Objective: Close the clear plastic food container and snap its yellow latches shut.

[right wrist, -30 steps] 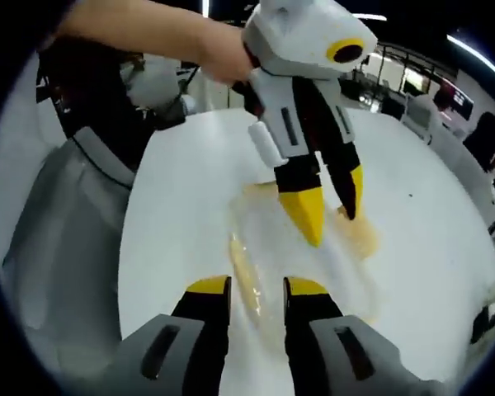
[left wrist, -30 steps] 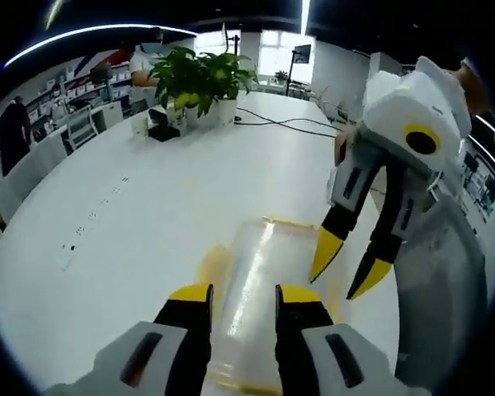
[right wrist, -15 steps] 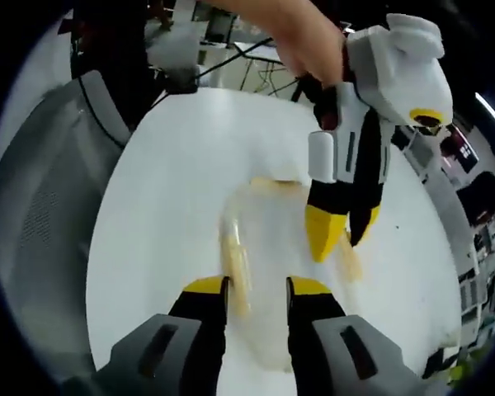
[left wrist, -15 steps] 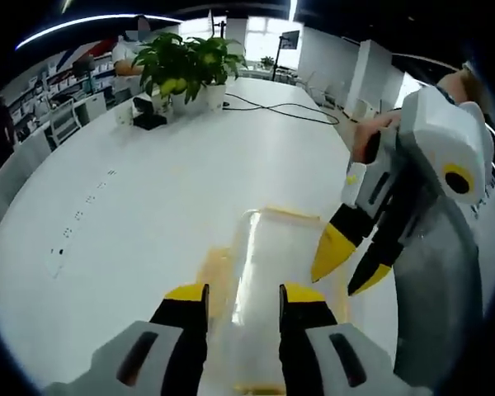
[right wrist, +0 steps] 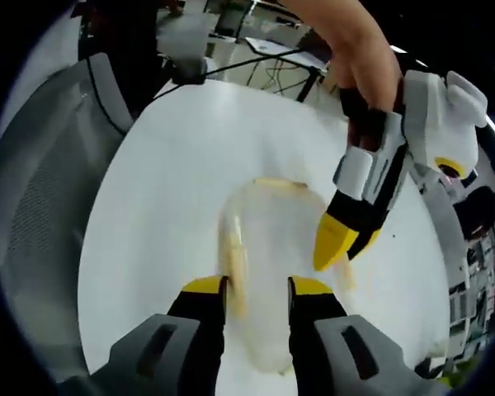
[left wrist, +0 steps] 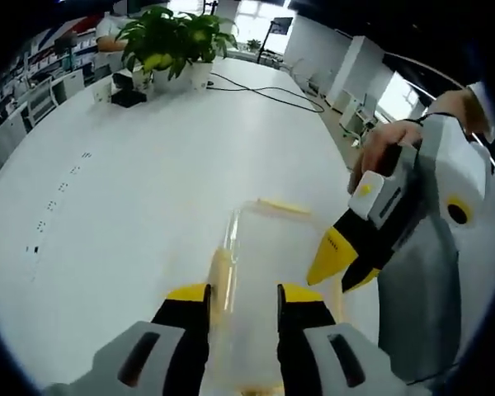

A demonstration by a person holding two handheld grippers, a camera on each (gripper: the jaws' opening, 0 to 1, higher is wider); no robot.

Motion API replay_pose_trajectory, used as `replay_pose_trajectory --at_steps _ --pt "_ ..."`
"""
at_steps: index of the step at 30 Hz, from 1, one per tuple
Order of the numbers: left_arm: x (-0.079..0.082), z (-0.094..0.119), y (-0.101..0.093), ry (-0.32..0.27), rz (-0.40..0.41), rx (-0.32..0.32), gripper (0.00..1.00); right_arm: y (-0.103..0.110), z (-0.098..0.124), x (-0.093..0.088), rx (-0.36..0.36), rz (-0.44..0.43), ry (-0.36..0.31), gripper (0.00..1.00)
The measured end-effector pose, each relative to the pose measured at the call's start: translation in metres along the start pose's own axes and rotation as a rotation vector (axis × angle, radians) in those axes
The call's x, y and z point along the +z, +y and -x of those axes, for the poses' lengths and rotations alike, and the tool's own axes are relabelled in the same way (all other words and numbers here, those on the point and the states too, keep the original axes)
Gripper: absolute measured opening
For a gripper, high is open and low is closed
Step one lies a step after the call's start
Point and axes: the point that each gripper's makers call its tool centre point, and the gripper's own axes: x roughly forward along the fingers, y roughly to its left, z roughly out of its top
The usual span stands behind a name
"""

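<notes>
Left gripper view: the clear rectangular plastic food container with yellow latches [left wrist: 268, 272] lies on the large white table [left wrist: 148, 181], directly ahead of your left gripper [left wrist: 242, 295], whose yellow-tipped black jaws stand apart with the box showing between them. Your right gripper [left wrist: 344, 266] reaches in from the right, its yellow tips close together at the container's side; whether they pinch a latch, you cannot tell. A green potted plant [left wrist: 175, 41] stands at the table's far end.

In the right gripper view, the container [right wrist: 272, 247] sits between your right gripper's [right wrist: 257, 289] parted jaws, and your left gripper [right wrist: 340, 241] points down at its far side, held by your hand [right wrist: 359, 49].
</notes>
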Motion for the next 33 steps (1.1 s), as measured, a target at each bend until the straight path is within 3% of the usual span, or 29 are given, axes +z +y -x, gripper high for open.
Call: replay_pose_trajectory --at_steps 5,10,33 --pt "-0.0011 -0.0020 0.0019 0.029 0.022 -0.035 0.26 0.0005 -0.0010 0.0004 -0.009 0.005 0.007 0.26" --pt "-0.0035 -0.0079 -0.0041 0.067 0.019 -0.060 0.36 0.0004 -0.0016 0.0005 -0.022 0.020 0.013 0.26" --pt "-0.0077 -0.0066 -0.0070 0.087 0.031 -0.069 0.32 -0.0007 -0.0061 -0.0015 -0.103 0.071 0.042 0.26"
